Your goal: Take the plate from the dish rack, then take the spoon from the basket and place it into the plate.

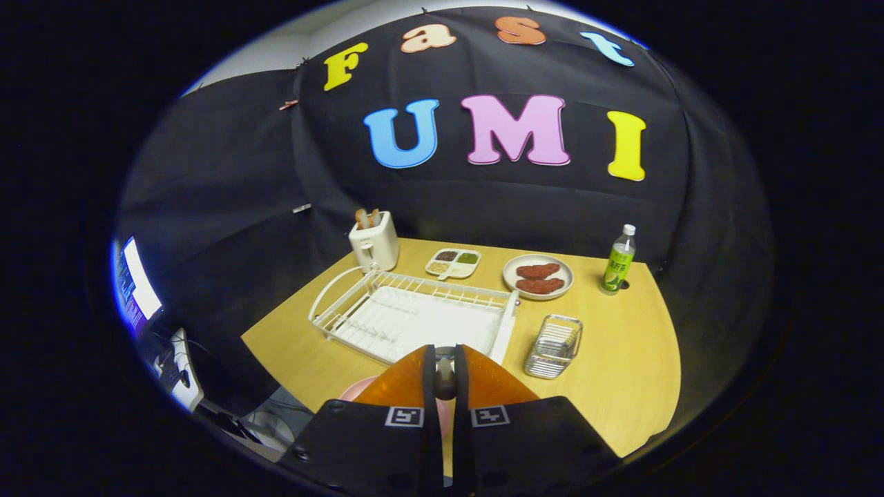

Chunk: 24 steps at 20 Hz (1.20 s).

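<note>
Spoon point(445, 376) clamped between the gripper point(445, 386) fingers, long axis running straight ahead | pink plate point(356, 390) below them at the table point(621, 386) near edge | basket point(554, 346) just right, rack point(414, 314) ahead.

The white wire dish rack point(414, 317) sits toward the desk's point(621, 373) left edge, its slots bare. The small metal mesh basket point(554, 346) stands just right of it, upright. The pink plate point(359, 390) lies at the near edge (mostly hidden). The spoon point(445, 373), grey, is pinched between the gripper point(445, 386) fingers.
</note>
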Tool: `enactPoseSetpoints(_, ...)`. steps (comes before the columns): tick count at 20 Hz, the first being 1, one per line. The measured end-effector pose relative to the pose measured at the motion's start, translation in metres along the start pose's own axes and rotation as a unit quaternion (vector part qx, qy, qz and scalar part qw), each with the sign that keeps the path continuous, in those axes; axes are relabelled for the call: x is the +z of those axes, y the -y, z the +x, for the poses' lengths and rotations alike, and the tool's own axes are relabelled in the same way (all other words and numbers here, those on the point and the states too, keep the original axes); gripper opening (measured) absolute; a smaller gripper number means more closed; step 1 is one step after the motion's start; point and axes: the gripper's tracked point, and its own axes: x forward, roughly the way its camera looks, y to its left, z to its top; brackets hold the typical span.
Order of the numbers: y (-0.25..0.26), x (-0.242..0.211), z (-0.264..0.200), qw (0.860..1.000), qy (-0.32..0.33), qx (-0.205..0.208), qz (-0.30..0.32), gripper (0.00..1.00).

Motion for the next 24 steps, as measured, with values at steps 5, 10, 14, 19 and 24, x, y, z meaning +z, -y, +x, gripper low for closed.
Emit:
enactPoseSetpoints(5, -0.057, -0.066, 0.025, 0.996, -0.060, 0.057, -0.013, 0.10)
enactPoseSetpoints(10, -0.084, -0.101, 0.058, 0.994, -0.081, 0.074, -0.017, 0.10)
enactPoseSetpoints(14, -0.084, -0.121, 0.064, 0.992, -0.089, 0.079, -0.040, 0.10)
enactPoseSetpoints(19, -0.072, -0.152, 0.056, 0.987, -0.126, 0.097, -0.024, 0.10)
enactPoseSetpoints(24, -0.058, -0.194, 0.056, 0.979, -0.174, 0.100, -0.033, 0.11)
